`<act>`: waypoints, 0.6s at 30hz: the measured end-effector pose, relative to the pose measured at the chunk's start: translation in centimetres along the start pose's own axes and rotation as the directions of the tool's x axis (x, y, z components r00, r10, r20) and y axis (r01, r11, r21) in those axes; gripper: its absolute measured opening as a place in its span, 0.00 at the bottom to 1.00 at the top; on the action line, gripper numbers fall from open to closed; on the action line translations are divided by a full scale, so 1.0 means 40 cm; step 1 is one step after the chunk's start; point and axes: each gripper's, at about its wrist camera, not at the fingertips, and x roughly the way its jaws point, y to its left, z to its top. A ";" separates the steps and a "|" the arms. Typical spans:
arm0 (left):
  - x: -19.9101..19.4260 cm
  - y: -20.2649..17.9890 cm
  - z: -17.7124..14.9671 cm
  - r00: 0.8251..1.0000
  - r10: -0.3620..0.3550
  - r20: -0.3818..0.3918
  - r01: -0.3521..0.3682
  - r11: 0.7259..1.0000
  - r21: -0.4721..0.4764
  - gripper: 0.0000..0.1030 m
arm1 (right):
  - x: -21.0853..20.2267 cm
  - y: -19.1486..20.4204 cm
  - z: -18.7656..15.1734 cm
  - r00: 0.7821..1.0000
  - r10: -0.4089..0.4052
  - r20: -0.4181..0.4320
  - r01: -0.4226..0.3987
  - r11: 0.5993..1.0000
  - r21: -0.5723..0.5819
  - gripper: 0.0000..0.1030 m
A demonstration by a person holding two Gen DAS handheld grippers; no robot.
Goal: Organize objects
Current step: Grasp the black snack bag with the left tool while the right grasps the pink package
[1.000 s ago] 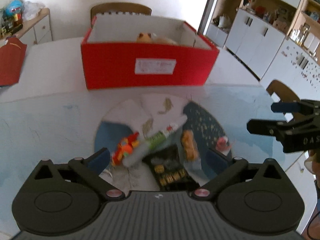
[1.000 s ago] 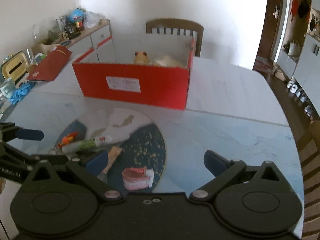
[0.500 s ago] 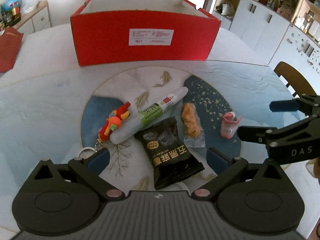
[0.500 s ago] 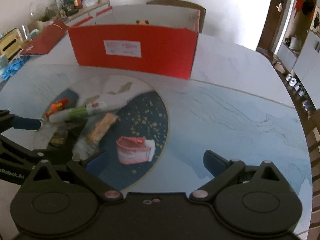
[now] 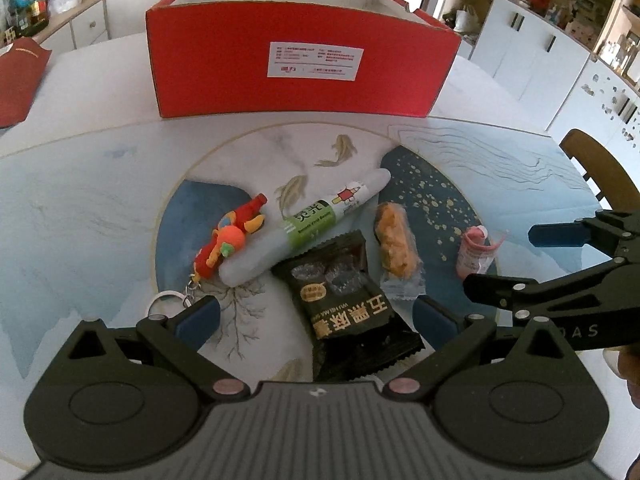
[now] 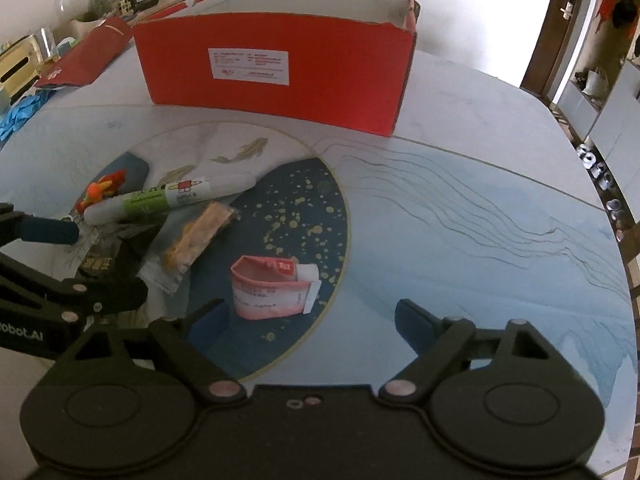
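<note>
Pale blue tabletop (image 5: 80, 208) with a printed round fish-and-gold-speckle design fills both views, with white kitchen cupboards (image 5: 532, 52) off to the right and a wooden sideboard (image 5: 84, 20) at the back left. At the far side of the round design stands an open red cardboard box (image 5: 296, 68) with a white label on its near wall; from these low angles only its pale inner walls show, so what lies inside cannot be told. A flat red folder (image 5: 20, 76) lies well to the left of it.

The loose things sit on the round design in front of the box. A red and orange toy keychain (image 5: 228, 236) lies just beside and touching a long white tube with a green label (image 5: 312, 216). Below the tube's lower end is a black snack packet (image 5: 348, 312), and next to that an orange snack in clear wrap (image 5: 396, 244). A small pink pouch (image 6: 272, 284) lies apart from the rest, on the dark speckled part.

The left claw (image 5: 316, 320) hovers low with its fingers spread wide on either side of the black snack packet, gripping nothing. The right claw (image 6: 308, 320) also has its fingers spread wide and holds nothing; the pink pouch lies just ahead of it, nearer its left finger.
</note>
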 end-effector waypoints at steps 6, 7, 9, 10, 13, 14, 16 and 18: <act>0.001 -0.004 -0.002 1.000 0.011 0.008 -0.011 1.000 0.007 0.98 | 0.014 0.013 0.004 1.000 -0.003 0.000 0.003 1.000 -0.022 0.78; 0.000 -0.005 -0.002 1.000 0.010 0.010 -0.010 1.000 0.008 0.96 | 0.015 0.013 0.006 1.000 0.000 0.001 0.000 1.000 -0.021 0.77; -0.004 -0.008 -0.003 1.000 0.008 0.016 -0.008 1.000 0.018 0.90 | 0.017 0.014 0.009 1.000 0.005 0.004 -0.005 1.000 -0.018 0.75; -0.005 -0.010 -0.003 1.000 0.003 0.016 -0.004 1.000 0.020 0.86 | 0.018 0.014 0.011 1.000 0.009 0.004 -0.009 1.000 -0.016 0.72; -0.014 -0.016 -0.001 1.000 -0.018 0.020 0.018 1.000 0.024 0.68 | 0.018 0.016 0.015 1.000 0.024 0.007 -0.024 1.000 -0.013 0.65; -0.015 -0.018 -0.001 0.999 -0.027 0.017 0.027 0.999 0.026 0.62 | 0.018 0.017 0.016 1.000 0.027 0.009 -0.027 1.000 -0.015 0.64; -0.018 -0.020 0.000 0.999 -0.046 0.010 0.046 0.999 0.022 0.56 | 0.015 0.021 0.015 0.999 0.034 0.012 -0.034 0.999 -0.024 0.57; -0.021 -0.021 0.001 0.999 -0.049 0.003 0.048 0.999 0.018 0.55 | 0.011 0.026 0.014 0.999 0.037 0.018 -0.037 0.999 -0.032 0.47</act>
